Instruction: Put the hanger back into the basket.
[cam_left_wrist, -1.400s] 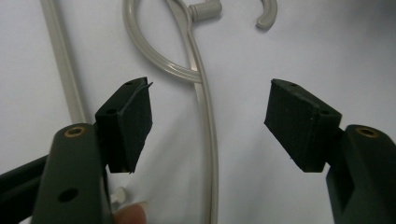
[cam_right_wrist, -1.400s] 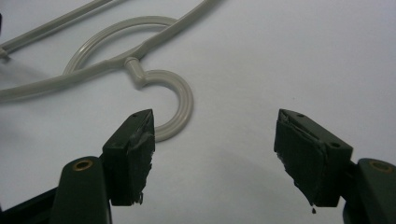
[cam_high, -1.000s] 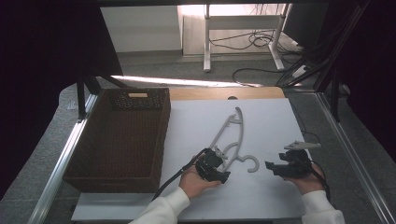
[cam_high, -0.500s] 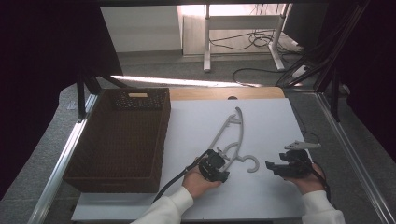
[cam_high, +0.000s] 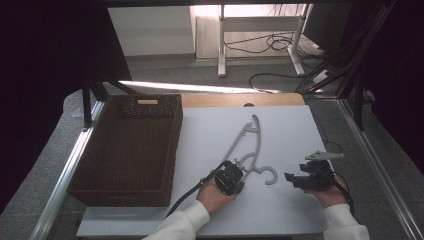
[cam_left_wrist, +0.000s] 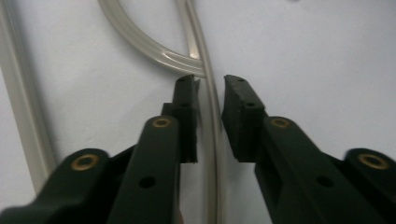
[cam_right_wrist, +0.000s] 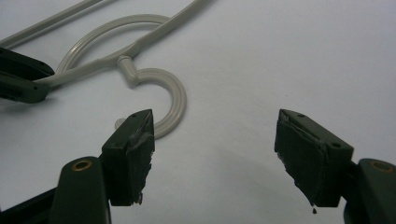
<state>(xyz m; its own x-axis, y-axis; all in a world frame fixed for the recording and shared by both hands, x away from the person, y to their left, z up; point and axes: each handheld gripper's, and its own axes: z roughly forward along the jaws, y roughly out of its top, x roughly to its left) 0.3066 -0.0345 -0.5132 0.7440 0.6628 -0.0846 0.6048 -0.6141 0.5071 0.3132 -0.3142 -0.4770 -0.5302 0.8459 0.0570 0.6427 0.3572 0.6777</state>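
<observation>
A pale grey plastic hanger (cam_high: 247, 142) lies flat on the white table (cam_high: 280, 130), its hook (cam_high: 270, 176) pointing toward the person. My left gripper (cam_high: 231, 177) sits at the hanger's near end, beside the loop under the hook. In the left gripper view its jaws (cam_left_wrist: 211, 86) are drawn in tight on either side of a thin hanger bar (cam_left_wrist: 140, 39), shut on it. My right gripper (cam_high: 300, 178) rests on the table right of the hook, open wide. In the right gripper view the hook (cam_right_wrist: 177, 100) curves just past the gripper (cam_right_wrist: 215, 116).
A dark woven basket (cam_high: 130, 150) stands on the table's left side, close to the hanger's left arm. Metal rails (cam_high: 372, 160) run along both table sides. Bare white surface lies right of and beyond the hanger.
My left gripper has edged slightly right, closer in at the hanger's neck. The hanger and the right gripper have stayed put.
</observation>
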